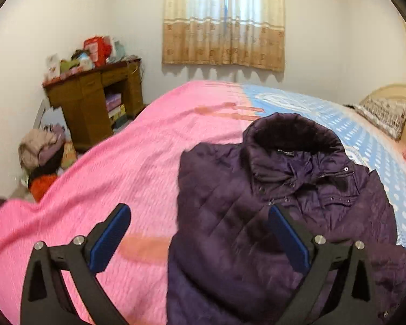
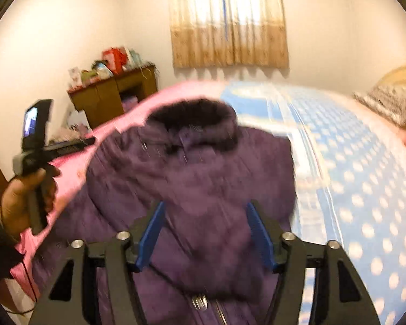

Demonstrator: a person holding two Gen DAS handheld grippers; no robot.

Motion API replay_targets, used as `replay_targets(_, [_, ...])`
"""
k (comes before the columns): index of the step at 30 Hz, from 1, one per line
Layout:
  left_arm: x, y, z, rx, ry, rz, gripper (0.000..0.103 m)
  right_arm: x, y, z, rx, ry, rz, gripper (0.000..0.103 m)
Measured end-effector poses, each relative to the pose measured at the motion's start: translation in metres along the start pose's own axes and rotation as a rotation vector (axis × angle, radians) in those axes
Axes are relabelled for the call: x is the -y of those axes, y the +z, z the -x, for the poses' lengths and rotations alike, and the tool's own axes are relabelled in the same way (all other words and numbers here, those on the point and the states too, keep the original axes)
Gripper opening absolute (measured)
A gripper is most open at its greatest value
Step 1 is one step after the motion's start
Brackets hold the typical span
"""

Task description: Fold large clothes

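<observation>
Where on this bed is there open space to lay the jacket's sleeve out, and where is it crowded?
Bare pink cover stretches left of the purple jacket, toward the wooden desk. Dotted blue sheet lies free on the jacket's right, up to the pillow. Crowded: the desk top and the pile of clothes beside the bed.

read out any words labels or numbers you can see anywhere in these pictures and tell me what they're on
None can be read.
Neck tag inside the collar of the purple jacket: too small and blurred.
Red packages on the wooden desk: print blurred.
Small screen on the left claw, seen from the right wrist: blurred.
</observation>
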State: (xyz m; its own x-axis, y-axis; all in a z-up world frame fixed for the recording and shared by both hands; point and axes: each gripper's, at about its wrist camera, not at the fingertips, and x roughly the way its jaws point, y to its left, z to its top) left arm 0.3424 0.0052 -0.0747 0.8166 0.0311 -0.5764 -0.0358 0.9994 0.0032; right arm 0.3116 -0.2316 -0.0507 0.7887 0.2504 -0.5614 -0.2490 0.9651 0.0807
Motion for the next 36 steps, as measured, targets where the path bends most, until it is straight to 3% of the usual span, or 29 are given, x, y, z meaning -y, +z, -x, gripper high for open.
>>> replay_targets(2, [0.012,0.002,-0.022,-0.059,0.007,-0.011,0.103,-0.009,0.010,-0.025,-0.017,0.035,0.022,0.067])
replay_targets(5, [0.007,-0.009,-0.054,-0.146,0.030,0.009,0.103,-0.013,0.005,-0.072,-0.122,0.116,0.027,0.067])
replay_targets(7, [-0.001,-0.018,-0.075,-0.191,0.087,0.013,0.103,-0.005,-0.007,-0.095,-0.184,0.102,0.010,0.067])
replay_targets(11, [-0.027,-0.037,-0.102,-0.294,-0.035,0.124,0.103,0.011,-0.029,-0.111,-0.222,0.120,-0.025,0.066])
replay_targets(22, [-0.013,-0.037,-0.110,-0.298,0.005,0.057,0.103,-0.007,-0.038,-0.126,-0.302,-0.001,0.090,0.068])
replay_targets(28, [-0.009,-0.035,-0.110,-0.298,0.004,0.058,0.103,-0.006,-0.036,-0.130,-0.304,0.004,0.087,0.069])
replay_targets(32, [-0.017,-0.030,-0.108,-0.313,-0.022,0.081,0.103,-0.007,-0.037,-0.132,-0.300,0.000,0.089,0.069])
replay_targets(36, [-0.027,-0.022,-0.074,-0.293,0.008,0.165,0.103,-0.005,-0.036,-0.129,-0.290,0.011,0.077,0.069])
